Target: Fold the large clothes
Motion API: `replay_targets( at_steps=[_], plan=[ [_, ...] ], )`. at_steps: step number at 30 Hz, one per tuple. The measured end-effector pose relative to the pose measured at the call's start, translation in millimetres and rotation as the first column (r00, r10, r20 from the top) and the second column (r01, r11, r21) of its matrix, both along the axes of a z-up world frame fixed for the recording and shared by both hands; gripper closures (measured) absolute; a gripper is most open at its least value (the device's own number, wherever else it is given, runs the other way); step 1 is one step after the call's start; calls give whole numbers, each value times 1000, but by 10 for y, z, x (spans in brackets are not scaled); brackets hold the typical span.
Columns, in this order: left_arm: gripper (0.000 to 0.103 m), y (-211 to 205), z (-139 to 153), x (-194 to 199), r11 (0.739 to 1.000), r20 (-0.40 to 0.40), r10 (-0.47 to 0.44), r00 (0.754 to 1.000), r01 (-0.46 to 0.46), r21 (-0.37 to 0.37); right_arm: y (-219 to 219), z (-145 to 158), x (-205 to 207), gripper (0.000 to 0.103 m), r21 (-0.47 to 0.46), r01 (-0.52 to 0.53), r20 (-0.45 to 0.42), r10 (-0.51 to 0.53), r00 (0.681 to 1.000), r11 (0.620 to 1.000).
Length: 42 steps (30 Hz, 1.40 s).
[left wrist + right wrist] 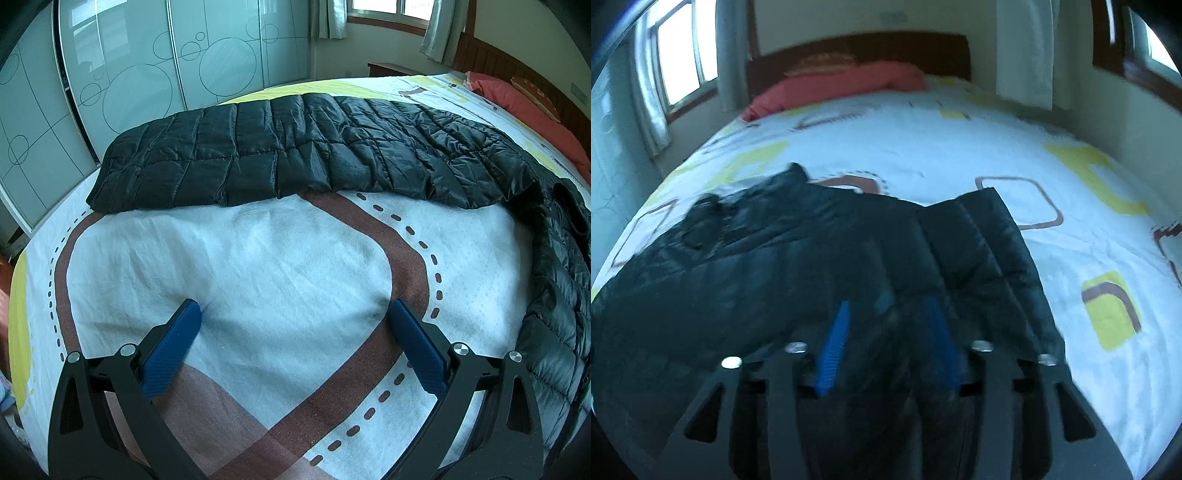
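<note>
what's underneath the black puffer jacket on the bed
The jacket lies directly on the bed sheet, white with brown road stripes and yellow patches. Whatever sheet pattern or item sits beneath the jacket itself is covered and can't be seen.

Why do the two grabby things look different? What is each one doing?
The left gripper is spread wide over bare bedsheet, holding nothing. The right gripper sits narrower, over the black puffy jacket, with fabric between its fingers; blur hides whether it grips. The left picture is sharp, the right blurry. Both have blue fingers.
</note>
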<state>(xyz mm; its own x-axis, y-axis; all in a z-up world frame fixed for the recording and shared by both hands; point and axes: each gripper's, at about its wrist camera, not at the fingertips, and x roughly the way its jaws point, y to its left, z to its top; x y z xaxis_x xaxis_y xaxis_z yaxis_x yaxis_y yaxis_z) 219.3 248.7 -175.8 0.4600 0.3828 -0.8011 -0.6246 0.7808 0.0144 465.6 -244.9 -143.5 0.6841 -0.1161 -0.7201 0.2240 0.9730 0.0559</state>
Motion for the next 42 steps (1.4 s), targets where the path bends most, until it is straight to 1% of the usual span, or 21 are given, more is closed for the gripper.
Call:
replay_targets(
  at_steps=[1,2,3,7,9,12,14,16,20,24,28,31,33,34,35,36,38,39,40,41,42],
  plan=[
    [2,3,-3,0,1000,0,0,1000,0,1,55,-96,-17,44,1,-11,-20,11,1000,1000],
    [2,-3,0,-3,1000,-1,0,1000,0,2,88,-242,40,44,7,-30,-76,31,997,1000],
    [2,-1,-2,-4,1000,-1,0,1000,0,2,72,-271,44,43,6,-32,-91,32,995,999],
    [2,-2,-7,-7,1000,3,0,1000,0,-4,34,22,-156,43,58,2,-30,0,1000,998],
    [2,-3,-6,-3,1000,2,0,1000,0,-1,68,60,-289,43,30,7,-10,-7,1000,1000],
    [2,6,-12,-7,1000,6,0,1000,0,-9,52,-70,-309,43,-2,10,-41,-10,999,1000],
    [2,0,-10,-3,1000,9,0,1000,0,-13,-19,-250,-212,43,16,18,-75,-16,997,1000],
    [2,22,-1,-7,1000,12,0,1000,0,-25,-14,-283,-167,42,12,21,-70,-20,997,1000],
    [2,134,59,-54,996,53,-3,999,8,-88,12,-299,-186,42,6,20,-58,-20,998,1000],
    [2,547,128,-171,983,159,64,985,-35,-179,7,-309,-220,42,10,21,-49,-20,999,1000],
    [2,1146,96,-265,959,253,167,953,-98,-265,12,-306,-239,42,4,21,-47,-20,999,1000],
    [2,1561,76,-379,928,374,238,896,-96,-361,15,-306,-236,41,-1,20,-47,-20,999,1000],
    [2,1813,15,-442,901,428,292,856,-96,-422,15,-304,-235,41,-4,20,-46,-20,999,1000],
    [2,1926,-9,-486,886,463,320,827,-88,-455,16,-304,-237,41,-3,20,-46,-20,999,1000],
    [2,1965,-6,-498,883,481,333,811,-89,-461,17,-303,-238,41,-4,20,-45,-21,999,1000],
    [2,2027,0,-471,883,478,339,810,-98,-460,17,-302,-240,41,-4,20,-44,-21,999,1000],
    [2,2054,15,-412,893,461,323,827,-104,-438,14,-303,-245,41,-2,21,-41,-21,999,1000],
    [3,2083,24,-388,897,458,321,829,-112,-427,12,-303,-247,41,-2,21,-40,-21,999,1000],
    [5,2104,36,-390,896,460,332,823,-123,-427,14,-304,-249,41,-3,21,-39,-21,999,1000],
    [23,2133,49,-401,893,459,352,816,-145,-427,15,-303,-249,41,-6,21,-38,-22,999,1000],
    [48,2107,28,-409,884,463,360,810,-138,-446,16,-304,-250,41,-8,22,-37,-22,999,1000]
  ],
)
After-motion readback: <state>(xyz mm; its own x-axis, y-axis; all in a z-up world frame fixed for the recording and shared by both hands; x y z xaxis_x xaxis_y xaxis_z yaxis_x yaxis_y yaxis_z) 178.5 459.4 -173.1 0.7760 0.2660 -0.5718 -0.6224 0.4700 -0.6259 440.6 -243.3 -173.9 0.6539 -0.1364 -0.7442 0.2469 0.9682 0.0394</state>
